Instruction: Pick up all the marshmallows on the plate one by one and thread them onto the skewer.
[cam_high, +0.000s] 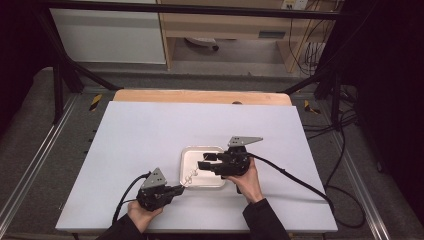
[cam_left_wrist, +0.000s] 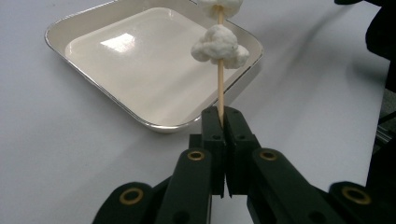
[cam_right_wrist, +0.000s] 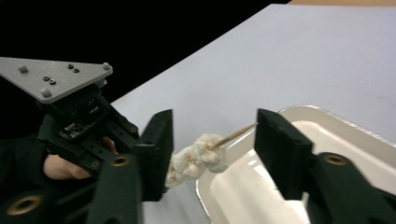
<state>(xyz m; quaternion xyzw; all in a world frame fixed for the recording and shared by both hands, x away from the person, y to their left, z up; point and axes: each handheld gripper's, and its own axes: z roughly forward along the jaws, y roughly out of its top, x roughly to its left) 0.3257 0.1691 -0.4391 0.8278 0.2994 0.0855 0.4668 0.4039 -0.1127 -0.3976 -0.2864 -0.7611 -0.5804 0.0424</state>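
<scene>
Skewer (cam_left_wrist: 219, 88) pinched at its bare end between our left gripper (cam_left_wrist: 220, 122) jaws, pressed tight on stick — white lumps (cam_right_wrist: 196, 158) threaded along it, hanging over near rim of white tray (cam_left_wrist: 93, 91). Right gripper (cam_right_wrist: 212, 140) jaws spread wide, flanking skewer tip — no contact we can see.

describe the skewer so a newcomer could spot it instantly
On the white table, find the shallow metal tray near the front. A thin wooden skewer reaches over its rim, clamped in the left claw. It alone carries white lumps.
</scene>
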